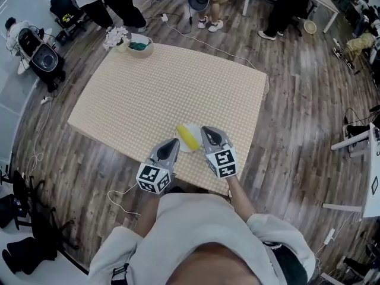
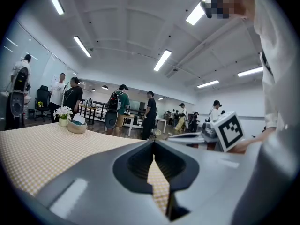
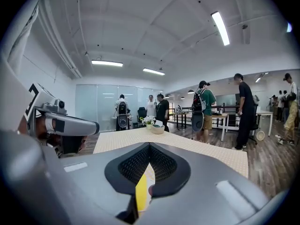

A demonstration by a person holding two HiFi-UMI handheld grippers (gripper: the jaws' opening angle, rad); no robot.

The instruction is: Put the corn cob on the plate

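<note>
Corn: yellow corn cob lies slantwise on the round white plate. It rests free, and neither claw touches it.
Plate: sits on the table near its front edge, close to the person. The cob covers much of its middle.
Table: broad table under a beige checked cloth, standing on a dark wooden plank floor.
Left claw: left claw hangs just left of the plate, beside the cob's nearer end and apart from it. In the left gripper view its jaws meet at the tips with nothing between them, and only checked cloth shows through the gap behind the tips.
Right claw: right claw hangs just right of the plate, so the cob lies between the two claws. In the right gripper view its jaws are pressed together and grip nothing. The cob's yellow and the plate's white show through the slit below the tips.
Claw height: both point a little downward, raised clear of the cloth.
Far corner: tan bowl holding something teal, with a small bunch of white flowers touching its left side.
Room: several people stand on the floor beyond the table's far edge.
</note>
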